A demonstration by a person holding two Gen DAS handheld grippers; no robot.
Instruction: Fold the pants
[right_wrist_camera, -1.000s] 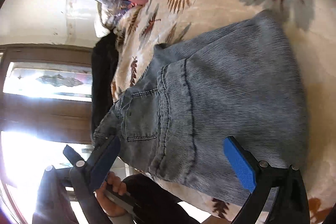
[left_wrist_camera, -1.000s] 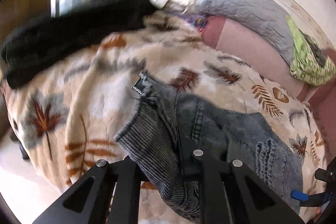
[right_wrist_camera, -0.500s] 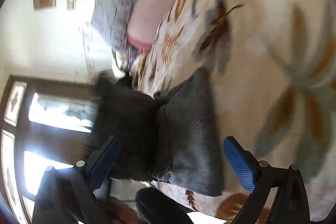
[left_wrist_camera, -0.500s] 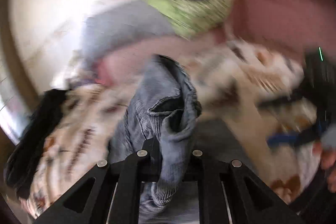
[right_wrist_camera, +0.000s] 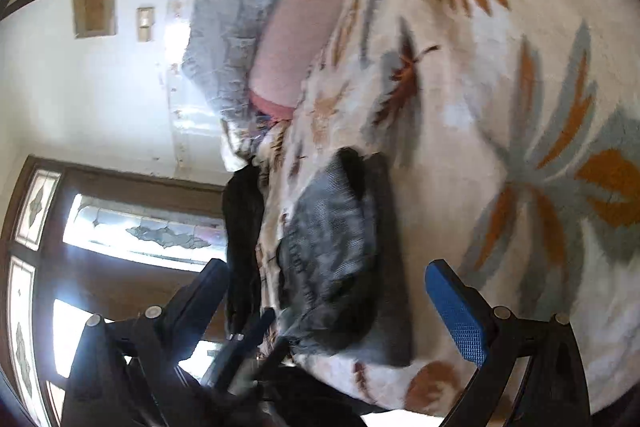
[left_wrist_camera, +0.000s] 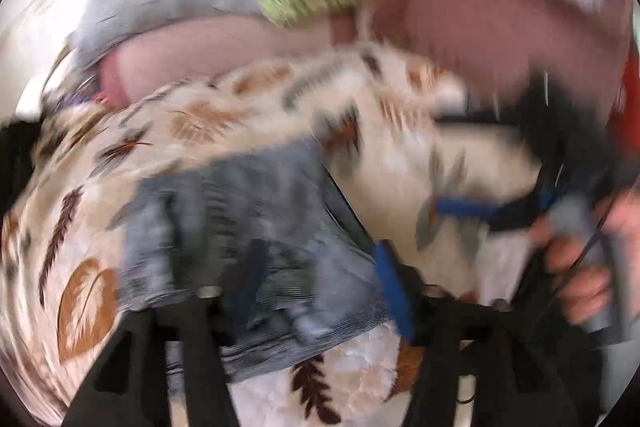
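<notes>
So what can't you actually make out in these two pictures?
- Left wrist view: motion blur smears the jeans; seams and fold lines are unreadable.
- Right wrist view: the jeans' near edge hides behind the left gripper.
- Left wrist view: the right gripper is blurred; its jaw state is unclear there.

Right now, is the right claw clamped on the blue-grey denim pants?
No: the right claw is spread wide open, and the blue-grey denim pants lie loose on the leaf-print blanket.
</notes>
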